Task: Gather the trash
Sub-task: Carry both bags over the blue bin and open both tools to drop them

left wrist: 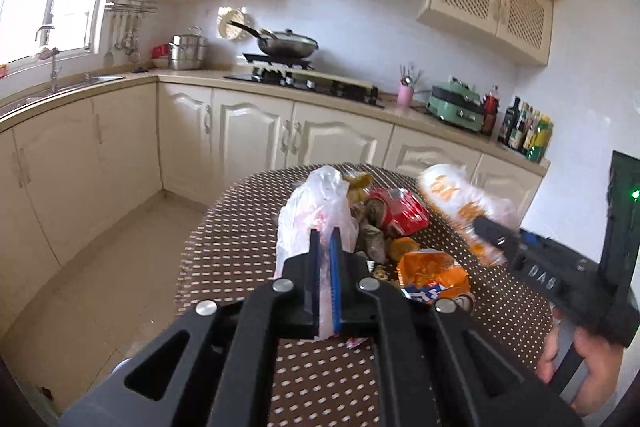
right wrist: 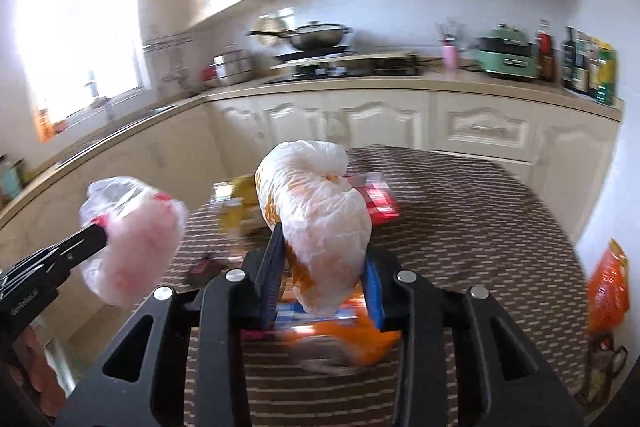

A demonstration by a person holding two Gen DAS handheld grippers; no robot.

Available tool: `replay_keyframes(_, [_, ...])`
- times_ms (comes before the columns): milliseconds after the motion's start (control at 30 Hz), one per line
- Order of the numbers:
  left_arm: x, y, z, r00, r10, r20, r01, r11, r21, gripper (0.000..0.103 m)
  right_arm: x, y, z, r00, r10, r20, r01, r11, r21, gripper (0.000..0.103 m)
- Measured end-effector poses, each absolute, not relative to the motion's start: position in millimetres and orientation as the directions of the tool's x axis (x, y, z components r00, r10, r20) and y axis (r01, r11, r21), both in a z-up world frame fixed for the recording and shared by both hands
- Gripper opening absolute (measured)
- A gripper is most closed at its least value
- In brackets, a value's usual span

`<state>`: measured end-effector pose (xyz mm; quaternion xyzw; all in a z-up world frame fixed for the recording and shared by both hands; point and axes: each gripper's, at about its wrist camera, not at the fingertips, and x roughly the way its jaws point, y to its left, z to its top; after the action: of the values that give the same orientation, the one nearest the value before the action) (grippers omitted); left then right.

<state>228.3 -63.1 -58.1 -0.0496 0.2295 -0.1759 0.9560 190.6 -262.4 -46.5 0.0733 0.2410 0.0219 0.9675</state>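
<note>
While both hands are raised over the dotted brown tabletop [left wrist: 224, 259], each claw has a plastic bag pinched in it. The left claw [left wrist: 326, 239] is squeezed almost flat on a thin fold of the white bag with pink print [left wrist: 316, 211], which puffs up ahead of its blue pads. The right claw [right wrist: 324, 255] stands narrower than wide, its pads pressing the sides of the white bag with orange print [right wrist: 320, 211], a knotted, bulging bundle held clear of the tabletop.

Between the two bags, toward the far edge of the tabletop, lies the rest of the litter: a crushed red packet [left wrist: 400, 211], some brownish scraps [left wrist: 372, 235] just beside it, and an orange snack wrapper [left wrist: 432, 271] nearer the middle, with a drink can's end [left wrist: 464, 303] touching it.

A hand [left wrist: 588, 367] grips the right claw's handle at the near right edge.
</note>
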Motion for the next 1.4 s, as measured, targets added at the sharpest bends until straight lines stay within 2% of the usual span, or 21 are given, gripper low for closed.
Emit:
replay_keyframes(267, [192.0, 20.0, -55.4, 0.886, -0.225, -0.407, 0.171, 0.971, -0.165, 0.004, 197.2, -154.8, -45.8, 0.839, 0.27, -0.473, -0.225, 0.963, 0.15, 0.033])
replay_keyframes(467, [176.8, 97.9, -78.4, 0.88, -0.087, -0.467, 0.014, 0.987, -0.158, 0.004, 208.5, -50.8, -70.1, 0.742, 0.405, -0.534, -0.395, 0.908, 0.14, 0.033])
replay_keyframes(600, [171.9, 147.3, -112.1, 0.846, 0.002, -0.533, -0.095, 0.985, -0.147, 0.004, 215.6, 5.7, -94.5, 0.676, 0.449, -0.585, -0.468, 0.874, 0.13, 0.033])
replay_keyframes(767, [181.6, 192.0, -162.7, 0.781, 0.033, -0.623, -0.176, 0.97, -0.168, 0.004, 230.1, 58.0, -131.5, 0.607, 0.447, -0.657, -0.512, 0.852, 0.107, 0.033])
replay_keyframes(1033, [233.5, 231.1, -253.3, 0.627, 0.008, -0.779, -0.255, 0.947, -0.195, 0.004, 247.0, 104.5, -207.7, 0.532, 0.37, -0.761, -0.535, 0.844, 0.037, 0.033])
replay_keyframes(1267, [278.5, 238.5, -310.7, 0.526, -0.039, -0.85, -0.27, 0.94, -0.21, 0.004, 273.5, 111.7, -251.4, 0.496, 0.311, -0.811, -0.511, 0.859, 0.017, 0.034])
replay_keyframes(1333, [286.7, 238.9, -318.4, 0.507, -0.039, -0.861, -0.276, 0.939, -0.205, 0.01, 280.2, 111.6, -258.3, 0.494, 0.298, -0.817, -0.502, 0.865, 0.012, 0.034])
replay_keyframes(1400, [295.4, 238.5, -323.3, 0.482, -0.028, -0.876, -0.282, 0.941, -0.185, 0.042, 285.2, 112.7, -262.2, 0.491, 0.291, -0.821, -0.497, 0.868, 0.01, 0.034])
